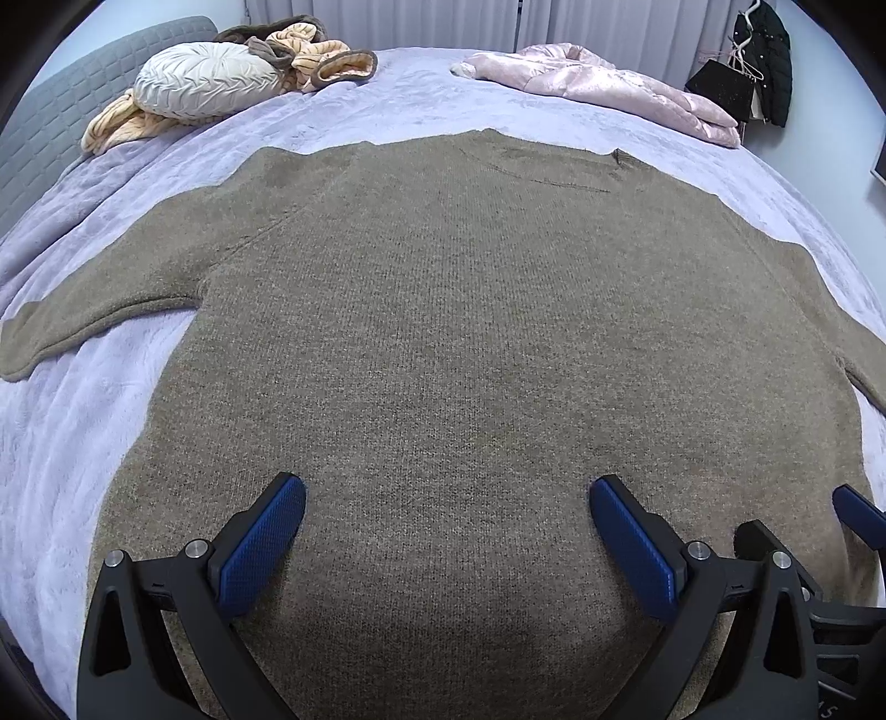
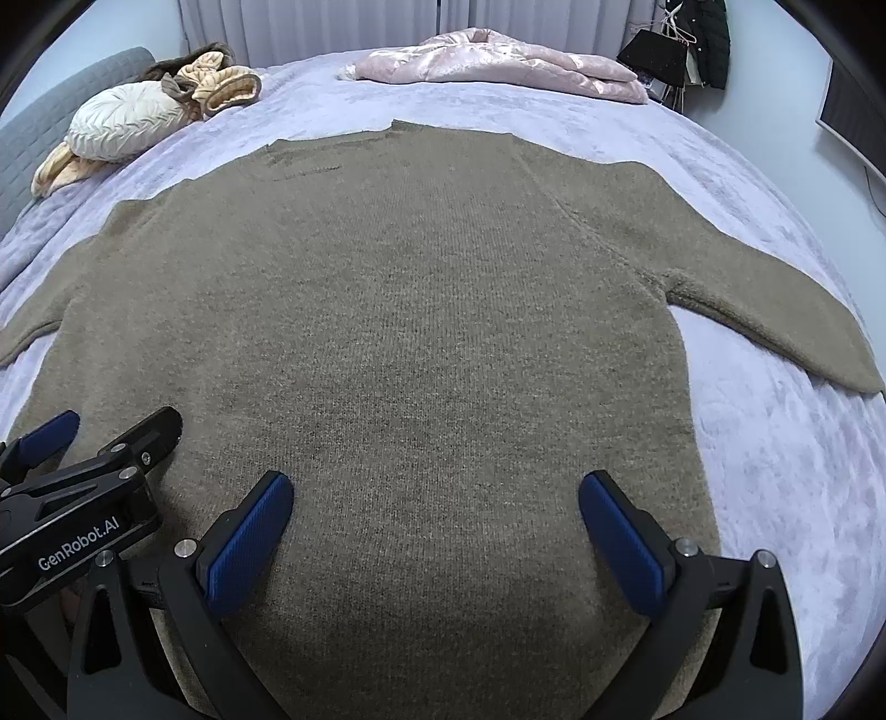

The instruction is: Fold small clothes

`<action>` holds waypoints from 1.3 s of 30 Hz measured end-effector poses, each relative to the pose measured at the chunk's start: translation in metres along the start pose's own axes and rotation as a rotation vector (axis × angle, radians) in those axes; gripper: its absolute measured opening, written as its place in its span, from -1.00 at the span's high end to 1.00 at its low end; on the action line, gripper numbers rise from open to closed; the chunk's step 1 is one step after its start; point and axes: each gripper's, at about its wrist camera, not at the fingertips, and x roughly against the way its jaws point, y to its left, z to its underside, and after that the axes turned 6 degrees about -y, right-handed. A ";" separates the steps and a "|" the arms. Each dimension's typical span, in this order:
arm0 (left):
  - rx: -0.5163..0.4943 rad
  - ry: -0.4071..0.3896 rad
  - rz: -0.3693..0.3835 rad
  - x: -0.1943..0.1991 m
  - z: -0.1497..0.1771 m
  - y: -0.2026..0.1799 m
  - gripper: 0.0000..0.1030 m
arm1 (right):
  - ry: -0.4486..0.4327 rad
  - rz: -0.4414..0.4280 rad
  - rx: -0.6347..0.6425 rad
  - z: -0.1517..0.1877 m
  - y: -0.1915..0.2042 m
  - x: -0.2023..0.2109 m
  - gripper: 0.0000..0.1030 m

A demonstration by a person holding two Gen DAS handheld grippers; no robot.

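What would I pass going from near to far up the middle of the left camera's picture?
left gripper, jaws open → brown sweater spread flat → bare lavender bedspread → pale curtains at the back.

A round pleated cream cushion (image 1: 207, 77) sits at the lavender bed's (image 1: 387, 94) far left corner; a folded pink satin quilt (image 1: 603, 83) lies along its far edge.

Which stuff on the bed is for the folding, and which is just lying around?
For the folding:
brown sweater, spread flat
left gripper, open above it
right gripper, open above it

Just lying about:
round pillow
striped peach clothes
pink jacket
black coat, hanging
purple blanket
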 end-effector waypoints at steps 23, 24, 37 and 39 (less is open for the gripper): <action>-0.034 -0.030 -0.017 0.056 -0.047 -0.024 -1.00 | -0.062 -0.075 0.030 -0.033 -0.018 0.041 -1.00; -0.034 -0.032 -0.013 0.057 -0.047 -0.026 -1.00 | -0.069 -0.080 0.023 -0.036 -0.020 0.043 -1.00; -0.065 -0.116 -0.037 0.074 -0.067 -0.061 -1.00 | -0.134 -0.071 -0.024 -0.055 -0.062 0.056 -1.00; -0.088 -0.099 -0.043 0.072 -0.070 -0.070 -1.00 | -0.140 -0.070 -0.050 -0.057 -0.073 0.056 -1.00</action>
